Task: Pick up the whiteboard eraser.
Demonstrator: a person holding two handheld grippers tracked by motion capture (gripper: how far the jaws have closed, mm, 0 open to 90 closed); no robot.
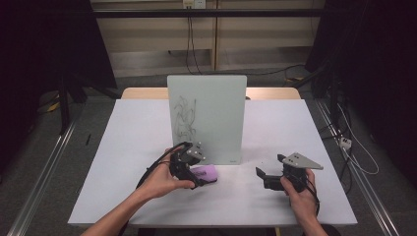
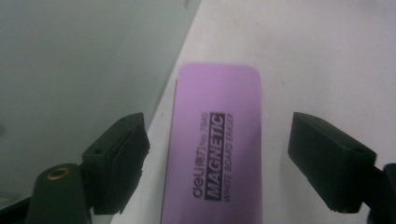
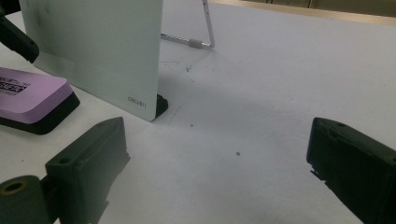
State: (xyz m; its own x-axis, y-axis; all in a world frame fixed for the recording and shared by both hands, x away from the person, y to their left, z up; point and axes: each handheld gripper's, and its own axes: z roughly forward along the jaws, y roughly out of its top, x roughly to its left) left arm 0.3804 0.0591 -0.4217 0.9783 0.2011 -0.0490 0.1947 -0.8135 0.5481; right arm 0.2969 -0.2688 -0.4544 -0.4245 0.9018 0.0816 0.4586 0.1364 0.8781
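Observation:
A purple whiteboard eraser point(image 1: 206, 173) point(image 2: 215, 140) with a black base lies flat on the white table point(image 1: 133, 142), just in front of the upright whiteboard point(image 1: 206, 118). My left gripper point(image 1: 198, 178) point(image 2: 217, 128) reaches over it with a jaw on each side; a gap shows on both sides, so it stands open around the eraser. My right gripper point(image 1: 269, 164) point(image 3: 217, 126) rests low on the table to the right, open, with only bare tabletop between its jaws. The right gripper view catches the eraser point(image 3: 28, 93) at its left.
The whiteboard point(image 3: 102, 46) stands on a wire stand point(image 3: 205, 37) at mid-table, with dark scribbles point(image 1: 186, 118) on its left half. A wooden table edge point(image 1: 270, 92) shows behind. Cables trail on the floor at the right point(image 1: 344, 142).

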